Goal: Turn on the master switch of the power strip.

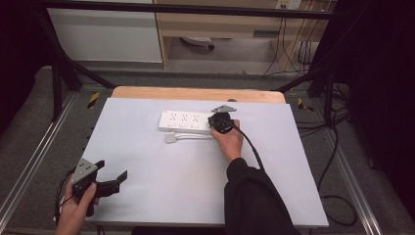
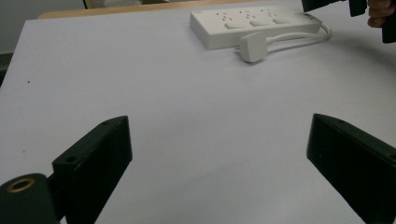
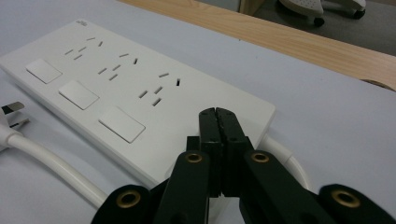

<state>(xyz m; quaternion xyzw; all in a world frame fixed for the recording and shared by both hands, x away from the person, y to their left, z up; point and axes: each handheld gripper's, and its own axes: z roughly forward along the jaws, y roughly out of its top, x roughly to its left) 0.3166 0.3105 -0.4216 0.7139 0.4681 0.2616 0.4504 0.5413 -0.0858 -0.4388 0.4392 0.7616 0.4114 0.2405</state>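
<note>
A white power strip (image 1: 185,121) with three sockets and three switches lies at the back of the white table top (image 1: 195,176). Its white plug (image 1: 170,137) and cable (image 1: 195,136) rest just in front of it. My right gripper (image 1: 213,122) is shut with nothing between its jaws. Its tips (image 3: 217,114) hover at the right end of the power strip (image 3: 116,88), where the cable (image 3: 56,168) comes out. My left gripper (image 1: 112,170) is held at the front left corner, wide open (image 2: 219,135) and holding nothing, aimed across the table toward the strip (image 2: 254,23) and plug (image 2: 252,46).
A wooden table edge (image 1: 195,93) runs behind the white top. A black metal frame (image 1: 63,73) surrounds the table. Cables (image 1: 337,147) trail on the floor at the right, and a cabinet (image 1: 220,29) stands at the back.
</note>
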